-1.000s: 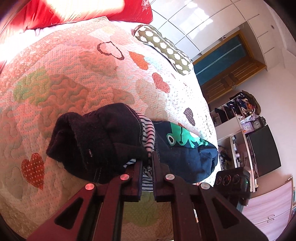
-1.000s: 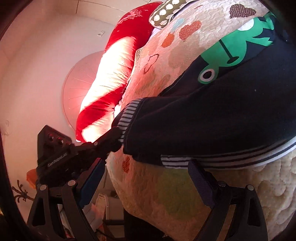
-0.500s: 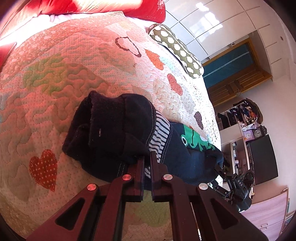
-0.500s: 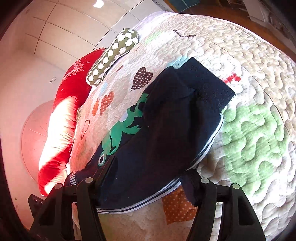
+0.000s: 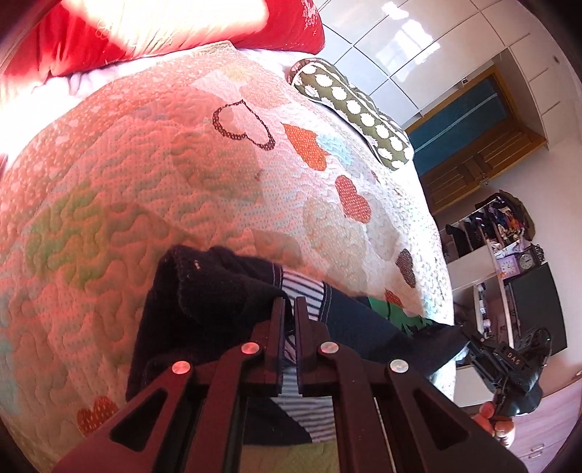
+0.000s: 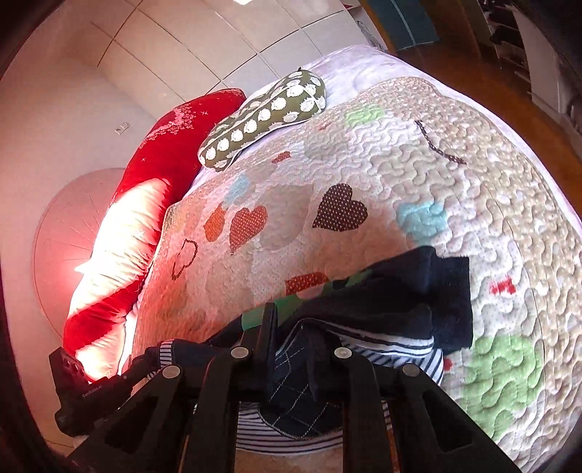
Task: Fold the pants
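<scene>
Left claw [image 5: 289, 303] is pinched almost shut, only a sliver between its fingers, and it grips the dark navy pants [image 5: 218, 302] right at the blue-and-white striped waistband [image 5: 303, 296]. Right claw [image 6: 291, 324] is clamped on the same garment, with navy cloth and stitched lining bunched between its fingers [image 6: 270, 327]. From the left wrist view the right claw [image 5: 473, 342] shows at the far right end of the pants, a bare hand [image 5: 496, 424] on its handle. From the right wrist view the left claw [image 6: 138, 367] shows at the lower left, touching the striped edge.

Those pants lie in a rumpled heap on the heart-patterned quilted bedspread [image 5: 182, 163], near the bed's near edge, with a green print [image 5: 403, 314] peeking out. Far across the bed, wide bare quilt runs up to a red pillow [image 5: 182, 32] and an olive cushion with white spots [image 5: 353, 109]; both sit well apart from the pants. Right of the heap, the quilt [image 6: 491, 182] curves away to the bed's edge over a wooden floor [image 6: 509, 91].
</scene>
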Available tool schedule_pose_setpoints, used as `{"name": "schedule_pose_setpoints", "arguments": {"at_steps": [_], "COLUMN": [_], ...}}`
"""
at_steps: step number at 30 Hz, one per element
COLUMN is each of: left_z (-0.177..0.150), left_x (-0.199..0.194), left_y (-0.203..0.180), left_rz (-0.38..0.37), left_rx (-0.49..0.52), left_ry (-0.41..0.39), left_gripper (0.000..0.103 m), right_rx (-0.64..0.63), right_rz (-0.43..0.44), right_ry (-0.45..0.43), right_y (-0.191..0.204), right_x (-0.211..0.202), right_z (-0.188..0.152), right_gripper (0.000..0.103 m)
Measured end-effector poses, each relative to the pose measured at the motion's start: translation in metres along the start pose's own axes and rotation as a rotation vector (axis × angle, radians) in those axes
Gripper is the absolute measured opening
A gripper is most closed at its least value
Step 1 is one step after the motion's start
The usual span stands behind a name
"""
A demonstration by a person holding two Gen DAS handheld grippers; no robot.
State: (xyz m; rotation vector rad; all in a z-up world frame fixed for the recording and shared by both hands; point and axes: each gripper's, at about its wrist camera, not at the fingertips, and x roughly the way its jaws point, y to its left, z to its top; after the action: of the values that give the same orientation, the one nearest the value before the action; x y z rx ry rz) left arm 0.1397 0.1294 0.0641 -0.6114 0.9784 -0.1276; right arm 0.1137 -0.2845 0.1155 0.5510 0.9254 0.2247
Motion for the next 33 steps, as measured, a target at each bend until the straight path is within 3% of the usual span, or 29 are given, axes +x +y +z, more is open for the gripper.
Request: {"name": "schedule_pose_setpoints", "arguments": {"at_steps": [4, 6, 7, 9, 10, 13, 15, 17, 22, 25, 29, 33], "left_z": [0.039, 0.055, 0.061, 0.069, 0.073, 0.080, 0.083, 0.080, 0.048, 0.018, -0.016, -0.037], "left_x": [0.035, 0.048, 0.052, 0.052, 0.049, 0.029, 0.015, -0.002, -0.025, -0.028, -0.025, -0.022], "left_y": [0.009, 0.024, 0.032, 0.044, 0.047, 0.049, 0.047, 0.046, 0.042, 0.044, 0.049, 0.046], "left_rz": [0.086, 0.073, 0.059, 0.021, 0.012, 0.013, 0.003, -0.003, 0.037, 0.105, 0.141, 0.204], "left_rx": [-0.028, -0.079, -0.111, -0.150, -0.149, -0.116, -0.115, -0.111, -0.060, -0.013, 0.007, 0.052], "left_ry": [0.014, 0.032, 0.040, 0.049, 0.042, -0.002, -0.027, -0.053, -0.035, -0.010, 0.036, 0.028], "left_gripper": [0.004, 0.004, 0.004, 0.004, 0.004, 0.005, 0.015, 0.035, 0.047, 0.048, 0.049, 0.050], "right_rx": [-0.059, -0.049, -0.022, 0.040, 0.056, 0.081, 0.117, 0.141, 0.142, 0.150, 0.152, 0.163], "right_rz": [-0.113, -0.161, -0.169, -0.201, -0.214, -0.242, -0.231, -0.225, -0.229, -0.236, -0.241, -0.215], "right_ry": [0.018, 0.037, 0.050, 0.062, 0.052, 0.016, -0.006, -0.023, -0.042, -0.042, -0.028, -0.011], "right_y": [0.014, 0.009, 0.001, -0.015, -0.022, -0.035, -0.045, -0.054, -0.073, -0.088, -0.104, -0.111], "right_x": [0.039, 0.064, 0.074, 0.091, 0.094, 0.090, 0.076, 0.059, 0.015, -0.004, -0.020, -0.022], "right_z": [0.039, 0.052, 0.056, 0.066, 0.068, 0.077, 0.077, 0.072, 0.046, 0.025, -0.005, -0.029], "right_gripper": [0.016, 0.016, 0.023, 0.063, 0.066, 0.066, 0.068, 0.068, 0.071, 0.072, 0.072, 0.073]}}
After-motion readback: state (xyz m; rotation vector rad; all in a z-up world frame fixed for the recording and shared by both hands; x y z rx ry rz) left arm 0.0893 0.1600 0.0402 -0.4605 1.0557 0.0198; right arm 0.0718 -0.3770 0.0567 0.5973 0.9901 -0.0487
